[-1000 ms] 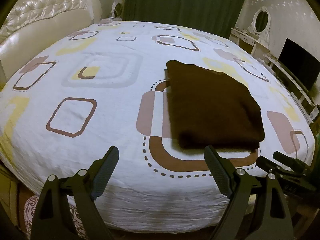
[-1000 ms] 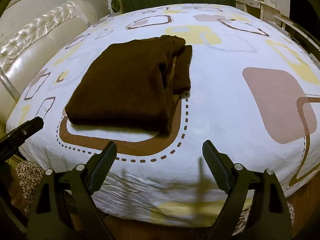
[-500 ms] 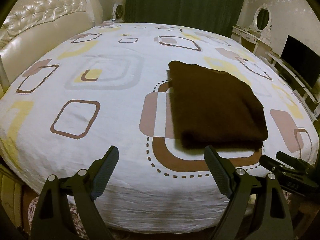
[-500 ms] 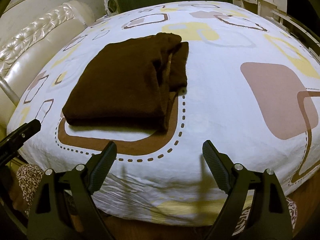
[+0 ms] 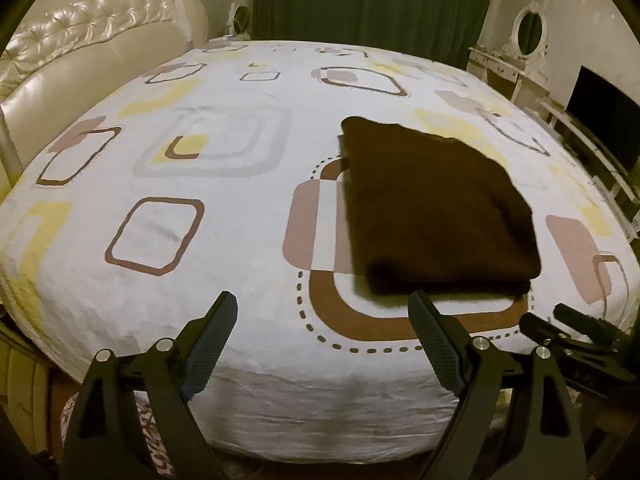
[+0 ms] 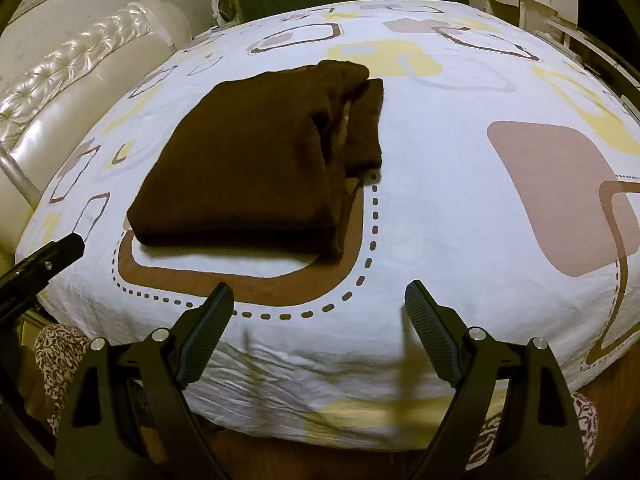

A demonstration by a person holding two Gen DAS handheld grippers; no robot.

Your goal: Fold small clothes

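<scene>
A dark brown garment (image 5: pixel 432 208) (image 6: pixel 256 164) lies folded into a thick rectangle on the patterned white bedsheet (image 5: pixel 224 184) (image 6: pixel 440 200). Its stacked layers and a narrower strip show at its right side in the right wrist view. My left gripper (image 5: pixel 322 312) is open over the bed's near edge, left of and short of the garment, with nothing between its fingers. My right gripper (image 6: pixel 320 304) is open too, empty, just in front of the garment's near right corner. The right gripper's fingers (image 5: pixel 576 320) show at the left wrist view's right edge; a left finger (image 6: pixel 44 258) shows at the right wrist view's left edge.
A cream tufted headboard (image 5: pixel 92 60) rises along the left. Dark green curtains (image 5: pixel 372 0) hang behind the bed. A white dressing table with an oval mirror (image 5: pixel 530 32) and a dark screen (image 5: pixel 608 112) stand at the right. Patterned fabric (image 6: pixel 56 364) shows below the bed edge.
The views shifted very slightly; the garment and both grippers keep the same places and both stay open.
</scene>
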